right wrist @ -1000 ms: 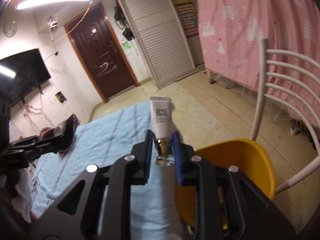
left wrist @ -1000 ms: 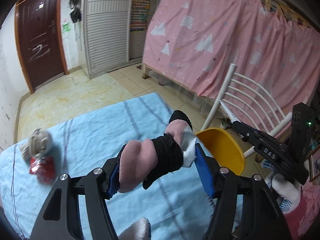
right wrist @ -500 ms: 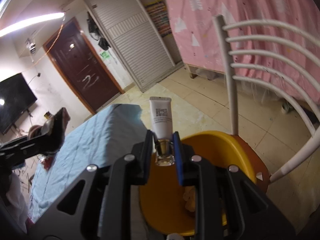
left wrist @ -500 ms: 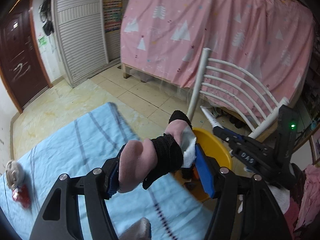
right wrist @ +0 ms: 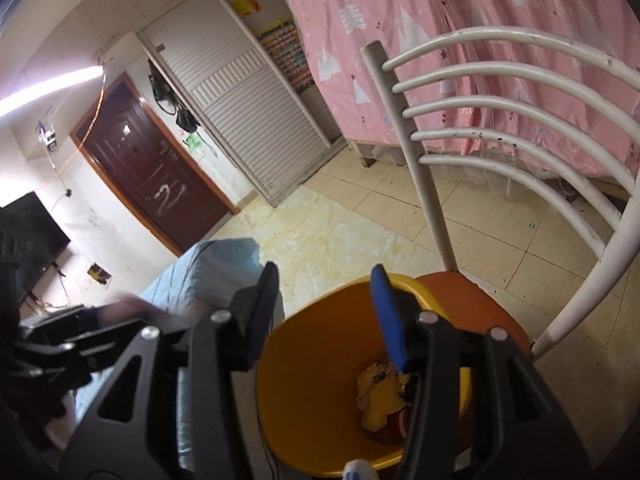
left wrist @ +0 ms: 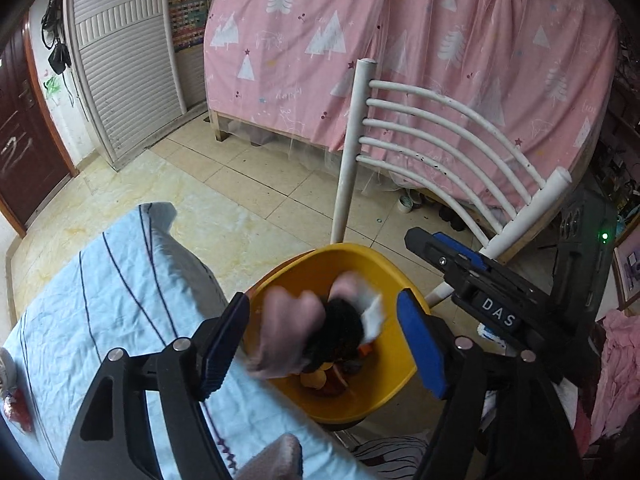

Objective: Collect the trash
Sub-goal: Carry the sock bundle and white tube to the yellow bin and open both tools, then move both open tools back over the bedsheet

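Both grippers hovering over yellow bin (left wrist: 384, 380). Left gripper (left wrist: 324, 340) jaws just been opening wide, blurred pink-black sock (left wrist: 308, 332) loose between them; right gripper (right wrist: 324, 316) jaws just been opening, nothing between.

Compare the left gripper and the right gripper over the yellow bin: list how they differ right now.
The left gripper has a blurred pink and black bundle between its fingers, seemingly loose; the right gripper has nothing between its fingers.
Beyond the left gripper the yellow bin is half hidden by the bundle; beyond the right gripper the trash in the bin shows clearly.
Shared: both have just been opening, both stand open over the same bin.
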### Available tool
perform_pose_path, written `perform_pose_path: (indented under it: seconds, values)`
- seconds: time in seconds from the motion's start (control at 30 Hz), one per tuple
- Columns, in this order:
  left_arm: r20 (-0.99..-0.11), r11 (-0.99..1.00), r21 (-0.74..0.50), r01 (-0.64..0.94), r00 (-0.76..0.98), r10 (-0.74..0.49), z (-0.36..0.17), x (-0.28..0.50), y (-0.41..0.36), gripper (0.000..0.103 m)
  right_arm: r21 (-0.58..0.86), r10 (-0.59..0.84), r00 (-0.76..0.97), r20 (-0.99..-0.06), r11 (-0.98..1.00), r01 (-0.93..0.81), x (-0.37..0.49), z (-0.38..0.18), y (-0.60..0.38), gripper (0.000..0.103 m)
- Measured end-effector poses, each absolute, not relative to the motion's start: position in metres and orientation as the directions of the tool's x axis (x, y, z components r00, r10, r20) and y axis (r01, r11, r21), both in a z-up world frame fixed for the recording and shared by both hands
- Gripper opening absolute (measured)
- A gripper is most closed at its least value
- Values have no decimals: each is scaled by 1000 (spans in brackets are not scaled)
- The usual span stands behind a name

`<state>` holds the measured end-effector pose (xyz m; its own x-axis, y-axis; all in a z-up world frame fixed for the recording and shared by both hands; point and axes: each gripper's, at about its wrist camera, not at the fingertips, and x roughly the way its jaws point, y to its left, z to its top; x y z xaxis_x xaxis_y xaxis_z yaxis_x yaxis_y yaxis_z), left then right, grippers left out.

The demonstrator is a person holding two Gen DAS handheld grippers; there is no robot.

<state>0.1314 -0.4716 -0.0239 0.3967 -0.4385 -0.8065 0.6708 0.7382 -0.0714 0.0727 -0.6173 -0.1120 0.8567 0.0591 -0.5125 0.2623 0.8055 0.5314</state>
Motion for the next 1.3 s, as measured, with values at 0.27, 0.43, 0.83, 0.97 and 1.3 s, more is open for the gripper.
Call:
perform_pose_path:
  seconds: [0.27,0.43,0.83,0.97,1.3]
  values:
    - [-802,747,-67,661,410,-434,-20,129,-464,70,525,83,859,-505,819,230,73,-106,-607,48]
    - [-794,764,-73,641,426,-434,-12,133,-448,70,527,112,861,-496,827,196,75,-102,-596,48]
    - [-741,853,-22,522,564,-365,11,151,-354,76,477,168,842,-512,871,116,90,-83,-538,61]
    - [-735,891,-34,453,593,-329,14,166,-311,77,452,190,833,-520,888,80,100,-76,-514,61]
    - [-723,947,-3,321,654,-224,17,198,-218,78,380,246,795,-554,925,-21,127,-61,-443,69]
